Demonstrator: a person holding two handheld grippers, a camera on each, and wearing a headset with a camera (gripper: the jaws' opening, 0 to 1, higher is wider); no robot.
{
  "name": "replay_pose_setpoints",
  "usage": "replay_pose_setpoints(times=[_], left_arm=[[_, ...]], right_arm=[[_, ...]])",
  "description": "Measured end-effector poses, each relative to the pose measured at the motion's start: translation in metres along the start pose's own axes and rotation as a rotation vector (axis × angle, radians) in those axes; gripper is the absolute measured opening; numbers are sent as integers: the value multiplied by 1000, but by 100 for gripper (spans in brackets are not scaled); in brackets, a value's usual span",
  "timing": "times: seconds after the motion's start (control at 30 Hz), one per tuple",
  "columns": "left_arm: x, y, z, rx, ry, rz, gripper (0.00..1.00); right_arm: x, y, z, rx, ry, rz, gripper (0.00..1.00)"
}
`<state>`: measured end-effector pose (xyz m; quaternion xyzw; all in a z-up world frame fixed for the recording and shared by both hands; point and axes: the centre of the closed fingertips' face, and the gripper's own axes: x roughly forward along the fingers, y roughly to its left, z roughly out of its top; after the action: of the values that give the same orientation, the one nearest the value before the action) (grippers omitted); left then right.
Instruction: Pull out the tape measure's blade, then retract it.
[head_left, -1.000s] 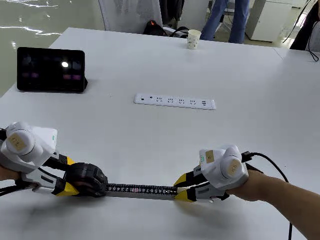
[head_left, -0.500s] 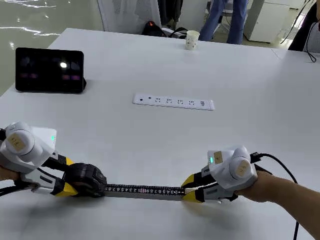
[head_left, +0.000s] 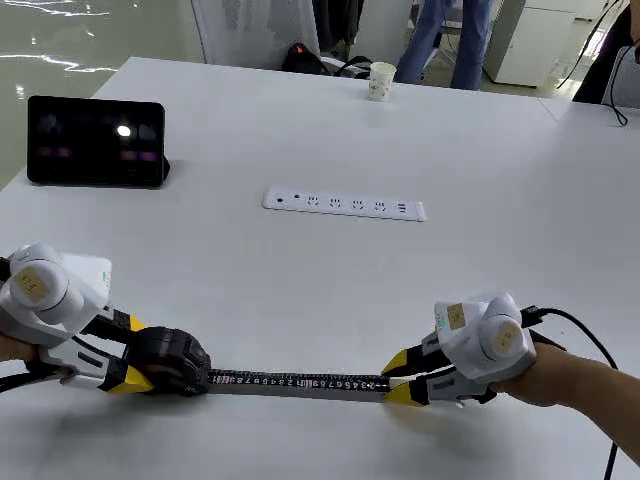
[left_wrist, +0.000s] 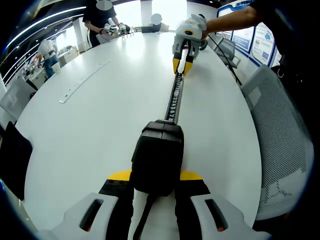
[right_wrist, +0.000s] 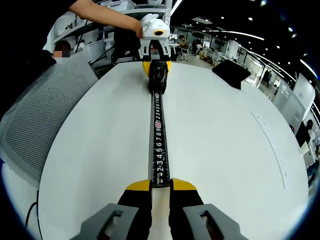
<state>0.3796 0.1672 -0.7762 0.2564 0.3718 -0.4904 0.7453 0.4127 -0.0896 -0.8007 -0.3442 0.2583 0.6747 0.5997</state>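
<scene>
Working along the near edge of the white surface, well clear of the tablet by the left edge and the power strip in the middle. Clamping the black tape measure case from both sides with the left claw, close to the near-left corner, and resting it on the surface. Pinching the free end of the blade with the right claw, further along the near edge toward the right (closed tight on the thin strip, judging by the right gripper view). Stretching the blade low and straight between the two, printed face up, lying on the surface or just above it; cannot tell which.

Judging the pull-out as partly done, with more length probably waiting in the case. Doing it well means:

- Drawing the right claw straight away from the case mouth, in line with the blade, avoiding any sideways drift or twist likely to kink the strip.
- Holding the case dead steady meanwhile, not letting it slide or tip toward the pull.
- Squeezing firmly at the tip, guarding against a slip and a sudden snap-back.
- Easing the end back toward the case at retraction, rather than releasing it outright.
</scene>
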Motion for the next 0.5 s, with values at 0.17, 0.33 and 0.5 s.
replay_pose_setpoints(times=[0.17, 0.33, 0.5], left_arm=[[0, 0, 0, 2, 2, -1, 26], [0, 0, 0, 0, 4, -1, 26], [1, 0, -1, 8, 12, -1, 27]], right_arm=[[-2, 0, -4, 5, 7, -5, 9], [-3, 0, -5, 9, 12, -9, 9], [-2, 1, -4, 2, 28, -6, 10]])
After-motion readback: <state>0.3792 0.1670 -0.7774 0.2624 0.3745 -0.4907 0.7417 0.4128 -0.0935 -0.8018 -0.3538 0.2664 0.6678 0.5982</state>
